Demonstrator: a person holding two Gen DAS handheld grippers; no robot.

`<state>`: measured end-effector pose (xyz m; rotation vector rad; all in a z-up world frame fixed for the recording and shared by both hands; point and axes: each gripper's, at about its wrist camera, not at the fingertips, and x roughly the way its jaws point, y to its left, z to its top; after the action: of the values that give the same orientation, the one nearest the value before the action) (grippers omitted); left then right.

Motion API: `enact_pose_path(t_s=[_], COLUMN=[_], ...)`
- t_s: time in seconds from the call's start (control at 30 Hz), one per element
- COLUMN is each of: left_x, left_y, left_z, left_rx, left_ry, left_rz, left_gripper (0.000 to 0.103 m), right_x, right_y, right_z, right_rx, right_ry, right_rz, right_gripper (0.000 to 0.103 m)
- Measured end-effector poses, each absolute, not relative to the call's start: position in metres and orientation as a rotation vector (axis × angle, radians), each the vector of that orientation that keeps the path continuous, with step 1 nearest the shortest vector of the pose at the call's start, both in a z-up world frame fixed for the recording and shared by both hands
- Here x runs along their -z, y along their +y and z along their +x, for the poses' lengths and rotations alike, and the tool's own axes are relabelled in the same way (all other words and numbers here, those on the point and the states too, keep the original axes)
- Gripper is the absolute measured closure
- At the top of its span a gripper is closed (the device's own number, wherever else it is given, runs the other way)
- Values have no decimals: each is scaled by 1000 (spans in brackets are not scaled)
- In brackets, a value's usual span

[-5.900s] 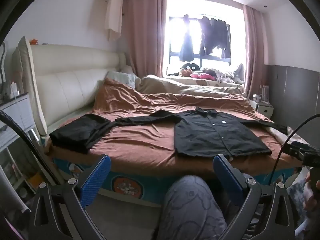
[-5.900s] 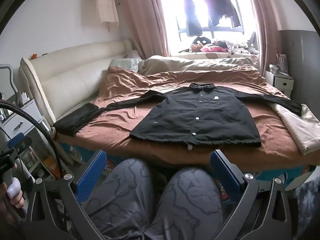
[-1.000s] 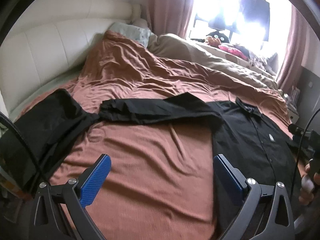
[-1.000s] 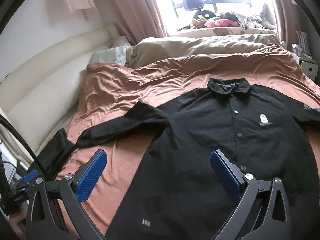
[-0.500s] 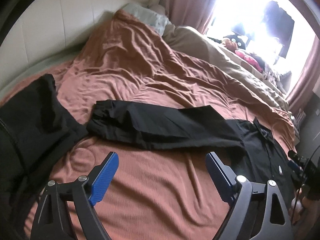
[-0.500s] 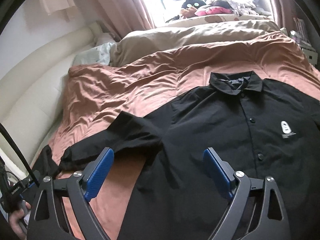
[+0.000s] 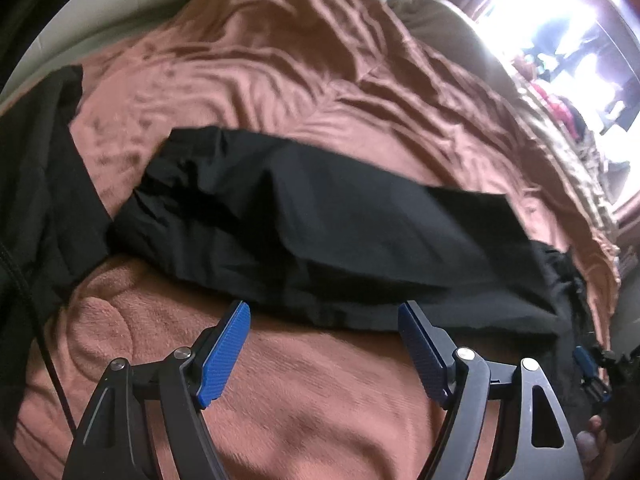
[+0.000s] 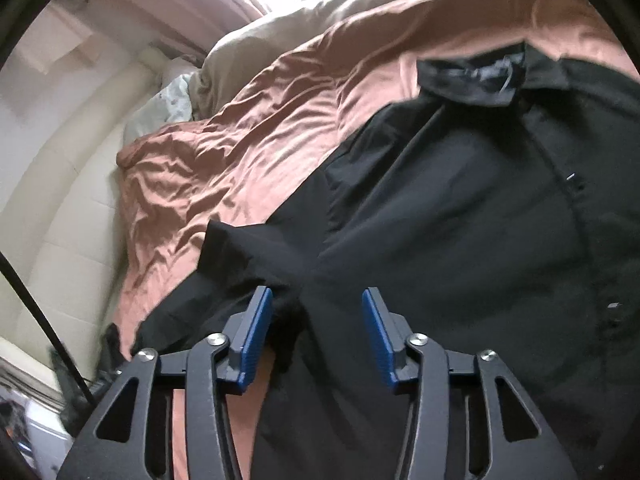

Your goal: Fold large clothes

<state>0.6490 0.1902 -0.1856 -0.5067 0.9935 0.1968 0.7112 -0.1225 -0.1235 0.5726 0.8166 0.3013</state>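
A black button-up shirt (image 8: pixel 460 240) lies flat on the brown bedspread (image 7: pixel 280 60), collar (image 8: pixel 472 76) toward the window. Its long sleeve (image 7: pixel 320 220) stretches out sideways across the left wrist view. My left gripper (image 7: pixel 322 312) hovers at the sleeve's near edge, jaws closing, with the hem just between the blue fingertips and the pads clear of the cloth. My right gripper (image 8: pixel 316 294) sits over the spot where the sleeve meets the body. Its jaws are closing with bunched black fabric between them, not pinched.
A second dark garment (image 7: pixel 36 200) lies at the bed's left edge beside the sleeve's cuff. A cream padded headboard (image 8: pixel 60 200) runs along the left. A beige duvet (image 8: pixel 320 12) and a pillow (image 8: pixel 172 100) lie further up toward the bright window. A hand (image 7: pixel 592 436) shows at right.
Both grippers dropped and moved in close over the shirt, the left toward the sleeve, the right toward the armpit. Both pairs of jaws have narrowed, the right more.
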Motion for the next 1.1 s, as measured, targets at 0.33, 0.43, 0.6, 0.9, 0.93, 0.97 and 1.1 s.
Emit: enact_pose_path(t_s=[0.33, 0.43, 0.6, 0.9, 0.93, 0.97, 1.1], left_x=[205, 206, 194, 80, 67, 54, 5], left_y=[208, 211, 212, 168, 159, 150, 108], left_z=[650, 661, 663, 659, 661, 663, 667], left_rx=[-288, -328, -345, -191, -166, -142, -49], left_ry=[981, 968, 963, 772, 758, 742, 678], left_rz=[-521, -497, -526, -429, -419, -408, -349], left_gripper=[29, 41, 100, 101, 101, 102, 102], right_x=[167, 177, 162, 128, 126, 123, 109], right_y=[-113, -114, -129, -167, -169, -175, -196], right_z=[760, 768, 765, 718, 710, 699, 664], right_rx=[-338, -342, -350, -376, -372, -365, -358], right_ry=[905, 925, 923, 814, 805, 793, 752], right_rz=[600, 618, 651, 756, 757, 758, 755], right_gripper=[77, 79, 79, 78, 78, 78, 38])
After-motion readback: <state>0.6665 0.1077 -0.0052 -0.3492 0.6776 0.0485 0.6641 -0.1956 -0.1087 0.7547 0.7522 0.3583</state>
